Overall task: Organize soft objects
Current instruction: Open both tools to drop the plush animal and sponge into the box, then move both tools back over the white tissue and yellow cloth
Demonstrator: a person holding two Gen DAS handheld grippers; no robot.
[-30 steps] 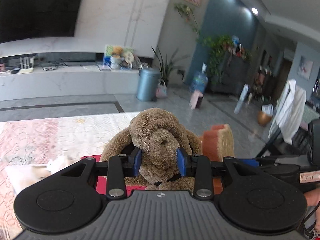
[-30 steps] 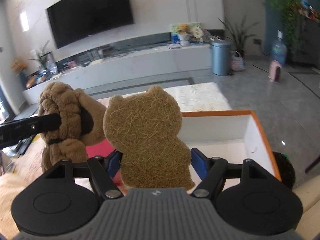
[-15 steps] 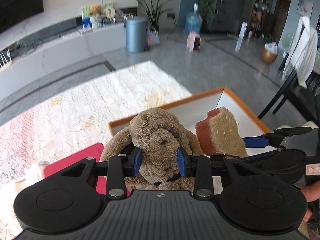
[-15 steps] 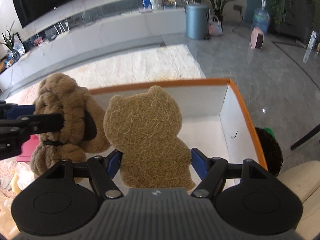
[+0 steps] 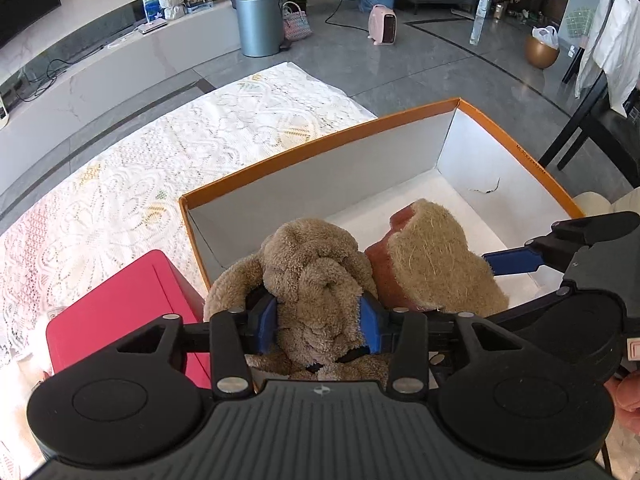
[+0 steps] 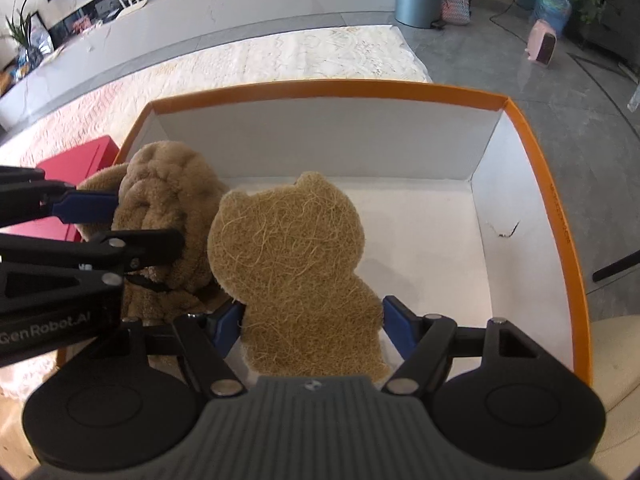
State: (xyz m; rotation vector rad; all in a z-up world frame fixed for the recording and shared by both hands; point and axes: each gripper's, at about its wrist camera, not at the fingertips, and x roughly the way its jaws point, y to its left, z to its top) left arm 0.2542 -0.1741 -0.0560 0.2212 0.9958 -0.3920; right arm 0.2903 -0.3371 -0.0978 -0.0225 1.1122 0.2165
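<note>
A brown plush dog sits between the blue pads of my left gripper. Its jaws are opening, though the pads still touch the plush. It hangs over the left end of a white box with an orange rim. My right gripper is shut on a bear-shaped fibre sponge with a reddish back, held upright over the box floor. In the right wrist view the plush dog is just left of the sponge, almost touching it. The box holds nothing but a small dark scrap.
A red box lies against the white box's left wall on a lace cloth. Beyond the table are grey floor, a grey bin, a pink heater and a dark chair. A hand shows at the right edge.
Both grippers have come down and tipped forward. The plush dog and the sponge, earlier held above the table, now hang within the box's walls.
</note>
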